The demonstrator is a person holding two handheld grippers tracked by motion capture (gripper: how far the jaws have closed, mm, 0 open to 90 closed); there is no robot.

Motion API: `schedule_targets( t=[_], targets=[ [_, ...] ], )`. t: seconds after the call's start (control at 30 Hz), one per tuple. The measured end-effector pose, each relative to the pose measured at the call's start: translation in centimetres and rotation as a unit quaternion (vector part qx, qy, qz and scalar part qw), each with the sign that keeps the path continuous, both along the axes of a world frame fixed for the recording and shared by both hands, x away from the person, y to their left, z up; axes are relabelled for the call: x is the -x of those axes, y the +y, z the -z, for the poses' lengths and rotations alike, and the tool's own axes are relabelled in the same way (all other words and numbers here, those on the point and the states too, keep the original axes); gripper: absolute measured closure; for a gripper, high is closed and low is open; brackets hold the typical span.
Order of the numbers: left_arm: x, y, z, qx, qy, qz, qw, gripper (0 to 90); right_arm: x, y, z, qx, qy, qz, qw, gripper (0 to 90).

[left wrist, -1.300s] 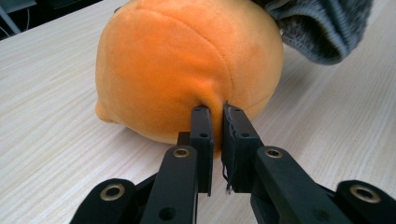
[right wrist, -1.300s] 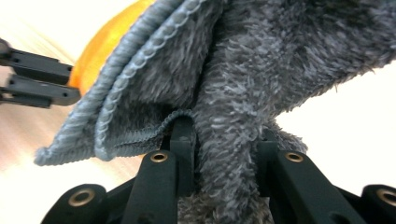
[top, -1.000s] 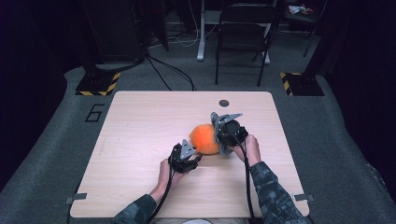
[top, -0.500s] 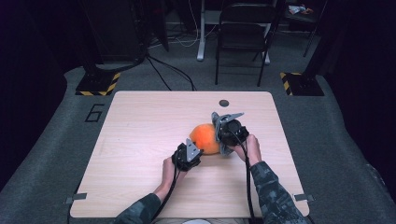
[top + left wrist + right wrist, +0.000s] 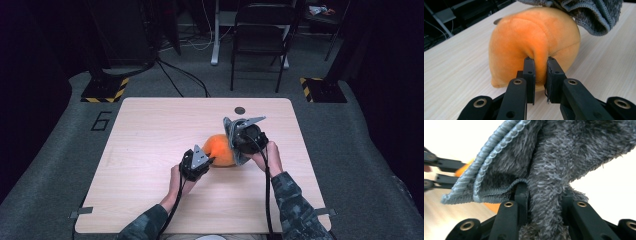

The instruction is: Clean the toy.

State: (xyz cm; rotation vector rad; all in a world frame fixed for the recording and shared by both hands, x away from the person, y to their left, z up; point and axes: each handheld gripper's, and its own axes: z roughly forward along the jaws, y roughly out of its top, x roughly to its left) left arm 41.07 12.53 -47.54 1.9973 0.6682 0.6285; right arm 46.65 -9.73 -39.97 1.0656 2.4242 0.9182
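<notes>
**Fingers pinching a plush while a cloth wipes it — slip risk?**

Fingers (image 5: 530,72) of the left gripper (image 5: 196,162) are clamped on a fold of the round orange plush toy (image 5: 534,42), squeezing a ridge of the soft fabric between them. It's a small pinch on the near side, not a grip around the body. The toy sits on the light wooden table (image 5: 150,145), roughly in the middle, between the two grippers.

On the other side, the right gripper (image 5: 245,137) has its fingers (image 5: 521,195) closed on a bunched grey fluffy cloth (image 5: 564,157), and that cloth hangs against the top far side of the toy, so I'd guess it's a wipe-down job with the left one acting as the anchor.

What could go wrong, as I see it: if the cloth gets dragged hard across the plush, the pull goes straight into that little pinched fold, and soft pile like that can slide out of the fingers. Then the toy rolls or skids off across the table. The cloth's loose hem could also snag on the left gripper, since they're close together.
</notes>
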Motion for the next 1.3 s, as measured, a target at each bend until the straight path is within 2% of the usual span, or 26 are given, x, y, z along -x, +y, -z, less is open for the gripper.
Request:
schedule_targets(
  t=[0.17, 0.27, 0.4, 0.6, 0.7, 0.8, 0.83, 0.87, 0.97, 1.03, 1.13, 1.3],
  targets=[
    [0.2, 0.1, -0.3, 0.013, 0.001, 0.008, 0.9999, 80.0, 1.4, 1.6, -1.4, -0.03, -0.015, -0.029, 0.999, 69.3],
    [0.3, -0.2, -0.3, 0.012, 0.002, 0.015, 0.9998, 79.9, 2.0, 2.7, -1.4, -0.041, -0.025, -0.051, 0.9975, 69.2],
    [0.1, -0.2, 0.0, 0.012, 0.015, 0.014, 0.9997, 79.6, 1.7, 3.4, 0.2, -0.021, -0.031, -0.048, 0.9982, 69.4],
    [0.0, -0.2, 0.1, 0.014, 0.018, 0.013, 0.9997, 79.1, 0.9, 2.2, 0.5, 0.003, -0.024, -0.03, 0.9993, 69.0],
    [-0.1, -0.1, 0.1, 0.013, 0.019, 0.012, 0.9997, 78.7, 0.4, 1.4, 0.8, 0.004, -0.013, -0.021, 0.9997, 69.0],
    [-0.2, 0.1, 0.2, 0.019, 0.024, 0.006, 0.9995, 78.2, -0.1, 0.7, 1.1, 0.024, -0.006, -0.007, 0.9997, 69.1],
    [-0.3, 0.2, 0.2, 0.021, 0.023, 0.003, 0.9995, 77.9, -0.4, 0.4, 1.4, 0.041, 0.003, 0.001, 0.9992, 69.2],
    [-0.4, 0.2, 0.3, 0.026, 0.026, 0.002, 0.9993, 77.7, -0.6, 0.0, 1.6, 0.045, 0.005, 0.002, 0.999, 69.2],
    [-0.4, 0.2, 0.3, 0.027, 0.027, 0.003, 0.9993, 77.5, -1.3, -1.0, 2.6, 0.038, 0.035, 0.018, 0.9985, 69.3],
    [-0.4, 0.1, 0.3, 0.027, 0.026, 0.003, 0.9993, 77.5, -1.7, -1.4, 3.0, 0.033, 0.044, 0.022, 0.9982, 69.3],
    [-0.4, 0.2, 0.3, 0.031, 0.026, 0.001, 0.9992, 77.5, -1.9, -1.8, 3.6, 0.056, 0.048, 0.036, 0.9967, 69.4],
    [-0.5, 0.3, 0.3, 0.039, 0.033, -0.003, 0.9987, 77.5, -2.7, -2.6, 5.6, 0.081, 0.078, 0.063, 0.9916, 69.5]
  ],
)
